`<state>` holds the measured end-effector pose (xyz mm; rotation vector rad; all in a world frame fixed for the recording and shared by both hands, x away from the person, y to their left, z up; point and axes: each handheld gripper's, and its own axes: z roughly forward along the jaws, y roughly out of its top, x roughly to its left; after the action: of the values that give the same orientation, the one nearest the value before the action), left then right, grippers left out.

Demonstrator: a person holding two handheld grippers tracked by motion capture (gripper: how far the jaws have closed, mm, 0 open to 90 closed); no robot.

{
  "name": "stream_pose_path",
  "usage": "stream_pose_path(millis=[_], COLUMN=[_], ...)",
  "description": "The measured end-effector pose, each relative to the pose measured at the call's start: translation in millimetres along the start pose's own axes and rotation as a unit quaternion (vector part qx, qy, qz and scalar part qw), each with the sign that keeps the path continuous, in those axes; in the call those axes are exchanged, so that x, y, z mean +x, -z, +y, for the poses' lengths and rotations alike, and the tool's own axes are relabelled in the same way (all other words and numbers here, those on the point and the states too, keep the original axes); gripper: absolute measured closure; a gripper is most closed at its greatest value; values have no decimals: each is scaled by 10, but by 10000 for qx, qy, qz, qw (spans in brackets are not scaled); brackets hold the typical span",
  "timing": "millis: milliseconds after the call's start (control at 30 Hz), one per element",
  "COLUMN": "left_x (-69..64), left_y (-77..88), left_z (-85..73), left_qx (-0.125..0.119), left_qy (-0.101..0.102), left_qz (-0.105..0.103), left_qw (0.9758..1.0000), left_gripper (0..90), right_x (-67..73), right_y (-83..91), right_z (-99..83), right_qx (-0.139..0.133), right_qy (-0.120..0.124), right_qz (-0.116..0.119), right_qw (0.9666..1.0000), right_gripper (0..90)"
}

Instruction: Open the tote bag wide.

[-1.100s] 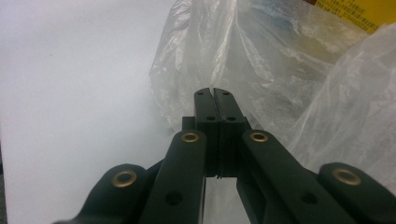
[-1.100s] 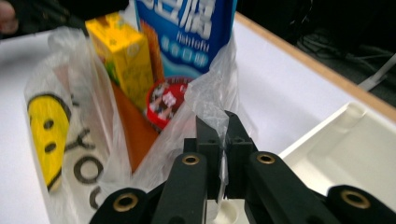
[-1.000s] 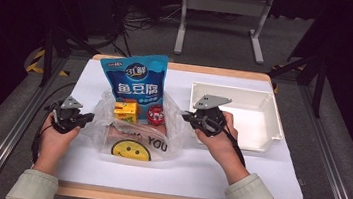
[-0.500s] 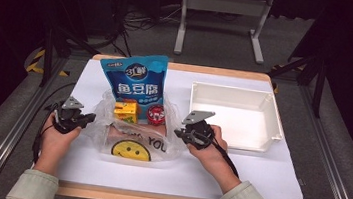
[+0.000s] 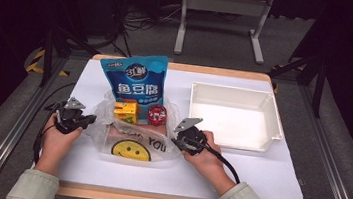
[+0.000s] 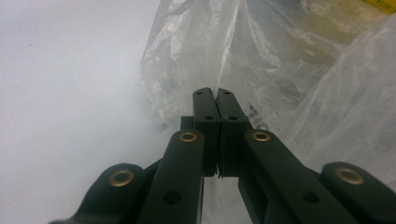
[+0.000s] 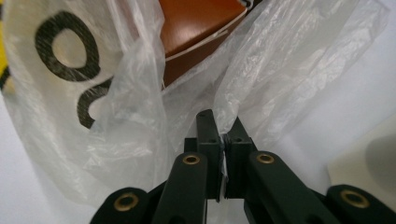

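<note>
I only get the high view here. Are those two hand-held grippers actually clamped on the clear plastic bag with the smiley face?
Observer: Yes. The left gripper has its jaws shut on a fold of the clear plastic bag.
Operator: And the other one?
Observer: The right gripper pinches a fold of film between closed jaws too.
Operator: Anything inside the bag near it?
Observer: A brown box lies behind the film.

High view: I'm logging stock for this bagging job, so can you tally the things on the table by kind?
Clear plastic bag with a smiley face: 1
Blue snack pouch: 1
Yellow carton: 1
Round red tin: 1
White tray: 1
Total: 5
</note>
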<state>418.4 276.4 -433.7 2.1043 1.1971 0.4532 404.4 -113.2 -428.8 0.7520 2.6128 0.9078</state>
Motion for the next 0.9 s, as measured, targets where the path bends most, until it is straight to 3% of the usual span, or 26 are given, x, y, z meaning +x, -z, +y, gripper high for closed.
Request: stream_pose_path(millis=[267,333,600,767,900], left_x=[6,16,60,52,74], left_y=[-92,-95,-102,-66,80], left_z=[-3,-12,-27,-33,-2], left_qx=[259,286,446,259,-115], left_qy=[-72,19,26,19,288], left_qz=[24,43,285,211,193], left_qw=[9996,9996,9986,9994,9993], left_gripper=[900,900,900,891,683], right_x=[-42,-56,-98,-101,-89], right_y=[-22,-4,69,72,67], right_z=[-37,-57,-143,-149,-145], right_qx=[195,197,208,179,184], right_qy=[-179,-243,-409,-411,-406], right_qz=[114,141,200,212,248], right_qw=[9996,9994,9987,9988,9987], right_gripper=[883,883,883,882,882])
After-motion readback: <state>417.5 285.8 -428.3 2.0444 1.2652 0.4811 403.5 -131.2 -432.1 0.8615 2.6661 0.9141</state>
